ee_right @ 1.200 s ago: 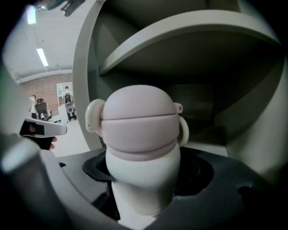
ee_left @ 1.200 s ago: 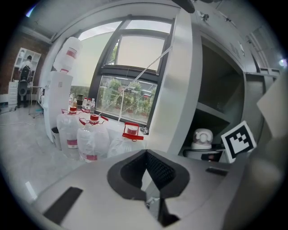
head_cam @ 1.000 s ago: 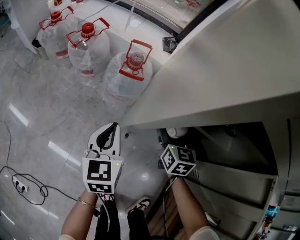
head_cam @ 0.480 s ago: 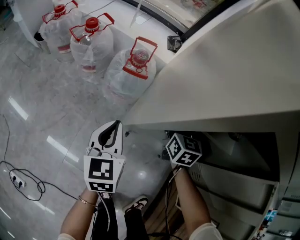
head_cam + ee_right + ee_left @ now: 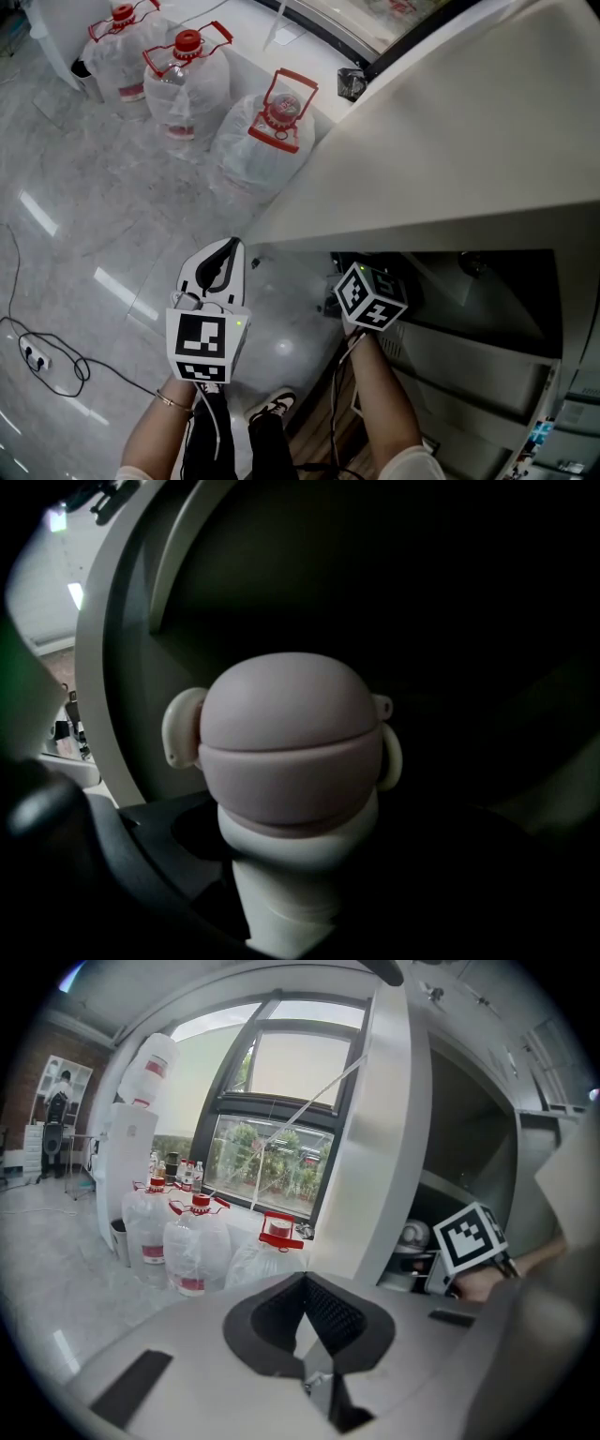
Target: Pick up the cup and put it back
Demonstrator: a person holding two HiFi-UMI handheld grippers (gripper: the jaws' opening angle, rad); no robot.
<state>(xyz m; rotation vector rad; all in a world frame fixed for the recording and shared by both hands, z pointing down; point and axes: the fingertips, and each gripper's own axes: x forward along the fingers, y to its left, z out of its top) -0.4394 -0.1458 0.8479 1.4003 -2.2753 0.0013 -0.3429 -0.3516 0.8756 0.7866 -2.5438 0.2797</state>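
The cup [image 5: 291, 752] is white with a rounded grey-pink lid and small ear-shaped loops on both sides. It stands upright and fills the right gripper view, against a dark recess. My right gripper [image 5: 291, 892] has its jaws set wide round the cup's lower body, shut on it. In the head view only its marker cube [image 5: 371, 296] shows, and the jaws and cup are hidden under the white counter [image 5: 450, 141]. The left gripper view shows the cup [image 5: 412, 1235] inside the recess, beside that cube [image 5: 472, 1235]. My left gripper [image 5: 223, 255] hangs over the floor, shut on nothing.
Three large water bottles with red handles [image 5: 272, 131] stand on the grey floor by the window. A water dispenser [image 5: 127, 1166] stands further left. Grey drawers [image 5: 469, 366] lie below the recess. A cable [image 5: 47, 361] lies on the floor at the left.
My right gripper has moved forward, deeper under the counter. The cup, seen at the counter's edge a second ago, is now hidden in the head view. The left gripper has barely moved.
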